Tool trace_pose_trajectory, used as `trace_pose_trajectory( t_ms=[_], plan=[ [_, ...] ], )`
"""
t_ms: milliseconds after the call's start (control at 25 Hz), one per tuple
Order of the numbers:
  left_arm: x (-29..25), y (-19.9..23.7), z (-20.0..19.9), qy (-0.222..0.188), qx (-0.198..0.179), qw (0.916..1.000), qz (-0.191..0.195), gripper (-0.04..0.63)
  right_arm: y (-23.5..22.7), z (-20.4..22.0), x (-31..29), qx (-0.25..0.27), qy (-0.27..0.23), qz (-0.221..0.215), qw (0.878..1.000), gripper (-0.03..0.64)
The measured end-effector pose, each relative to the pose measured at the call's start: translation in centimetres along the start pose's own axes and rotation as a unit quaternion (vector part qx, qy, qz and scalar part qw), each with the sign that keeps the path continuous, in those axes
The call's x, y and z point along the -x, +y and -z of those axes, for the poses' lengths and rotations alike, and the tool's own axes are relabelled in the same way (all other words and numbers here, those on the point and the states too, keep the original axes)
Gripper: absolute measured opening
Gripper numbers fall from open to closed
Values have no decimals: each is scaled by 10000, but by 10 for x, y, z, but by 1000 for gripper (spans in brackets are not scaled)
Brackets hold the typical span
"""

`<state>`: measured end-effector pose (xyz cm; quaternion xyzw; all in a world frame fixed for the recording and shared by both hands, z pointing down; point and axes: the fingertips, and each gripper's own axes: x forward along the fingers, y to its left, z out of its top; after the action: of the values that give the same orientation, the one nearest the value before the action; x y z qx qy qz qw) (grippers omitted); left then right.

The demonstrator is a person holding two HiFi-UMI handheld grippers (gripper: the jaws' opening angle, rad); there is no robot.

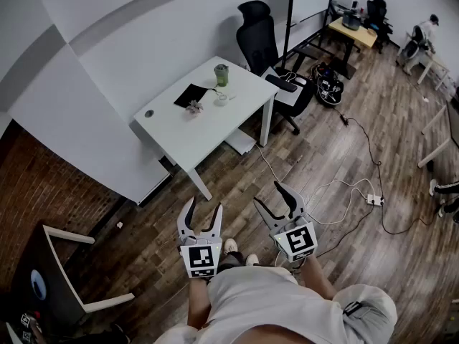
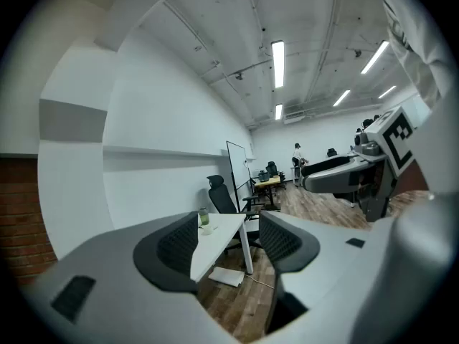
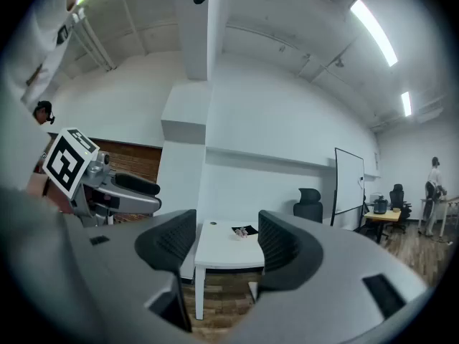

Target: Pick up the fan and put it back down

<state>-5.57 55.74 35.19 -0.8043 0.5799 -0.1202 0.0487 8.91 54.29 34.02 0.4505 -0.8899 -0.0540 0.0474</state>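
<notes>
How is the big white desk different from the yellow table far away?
The white desk has a white top; the yellow table has a yellowish one. The white desk stands near; the yellow table stands far across the room. The white desk bears a green cup; the yellow table bears something dark. Both stand on the wood floor.

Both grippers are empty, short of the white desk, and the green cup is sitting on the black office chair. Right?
Not quite: the green cup stands on the white desk, near the black office chair, as the head view shows. The left gripper and right gripper are empty, short of it.
</notes>
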Motion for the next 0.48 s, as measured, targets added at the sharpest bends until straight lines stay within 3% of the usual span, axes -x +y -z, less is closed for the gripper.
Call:
trace_pose_trajectory(
  t_ms=[480],
  plan=[
    [-20, 10, 3, -52, 53, 10000, -9, 256, 3, 16, -21, -69, 240, -88, 9996, 273]
  ],
)
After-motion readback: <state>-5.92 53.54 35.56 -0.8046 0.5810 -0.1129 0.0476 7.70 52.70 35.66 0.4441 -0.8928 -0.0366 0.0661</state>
